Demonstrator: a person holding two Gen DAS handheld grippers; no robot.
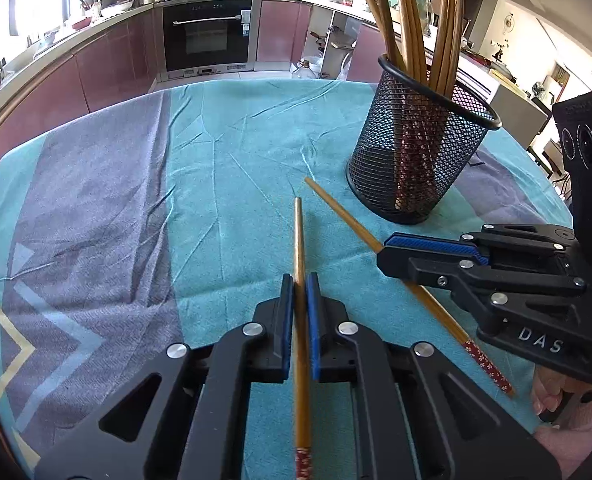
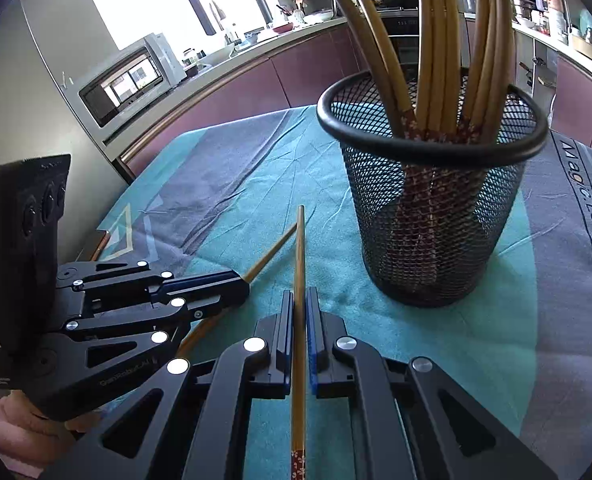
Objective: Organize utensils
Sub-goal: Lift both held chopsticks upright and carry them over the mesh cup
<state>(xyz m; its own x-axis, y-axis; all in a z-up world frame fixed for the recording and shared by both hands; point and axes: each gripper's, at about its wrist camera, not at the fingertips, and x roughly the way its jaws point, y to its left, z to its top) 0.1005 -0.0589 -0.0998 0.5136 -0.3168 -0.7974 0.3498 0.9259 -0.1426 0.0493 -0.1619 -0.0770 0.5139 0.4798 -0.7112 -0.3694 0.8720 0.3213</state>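
My left gripper [image 1: 300,282] is shut on a wooden chopstick [image 1: 299,232] that lies along its fingers, its red patterned end toward the camera. To its right, my right gripper [image 1: 384,255] is shut on a second chopstick [image 1: 343,212], which slants across the cloth. In the right wrist view, the right gripper [image 2: 299,294] clamps its chopstick [image 2: 300,240], and the left gripper [image 2: 242,286] comes in from the left over the other chopstick [image 2: 274,250]. A black mesh cup [image 1: 419,152] [image 2: 435,220] stands upright just beyond both tips, with several chopsticks in it.
A teal and grey tablecloth [image 1: 236,140] covers the table. A hand [image 2: 36,424] holds the left gripper's handle. Beyond the far table edge run kitchen cabinets with an oven [image 1: 208,36], and a microwave [image 2: 128,80] sits at the left.
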